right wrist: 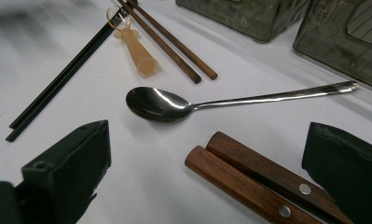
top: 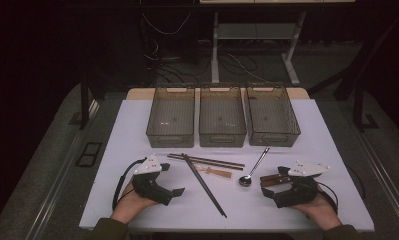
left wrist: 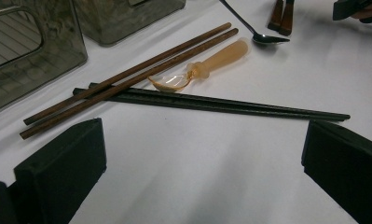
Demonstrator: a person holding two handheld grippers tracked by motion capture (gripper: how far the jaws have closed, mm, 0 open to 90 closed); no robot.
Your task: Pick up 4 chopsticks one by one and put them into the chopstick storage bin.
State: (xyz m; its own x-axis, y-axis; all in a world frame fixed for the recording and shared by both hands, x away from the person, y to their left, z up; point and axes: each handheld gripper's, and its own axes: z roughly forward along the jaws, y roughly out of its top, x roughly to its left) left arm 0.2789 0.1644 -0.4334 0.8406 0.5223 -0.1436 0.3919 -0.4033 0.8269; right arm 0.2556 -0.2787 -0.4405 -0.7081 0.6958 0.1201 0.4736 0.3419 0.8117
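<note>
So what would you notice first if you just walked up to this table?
Probably the three see-through bins lined up in a row at the far side of the white table. Then the shiny metal spoon beside two wooden handles, and the dark chopsticks crossing under the brown chopsticks mid-table.

room dark | floor (top: 47, 150) grey — cables (top: 162, 27) | desk legs (top: 214, 50) white

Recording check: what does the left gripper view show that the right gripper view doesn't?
Left gripper view: the open left claw and the brown chopsticks end to end. Right gripper view: the open right claw and two riveted wooden handles up close. Shared: black chopsticks, metal spoon, amber spoon, grey bins, part of the brown pair.
</note>
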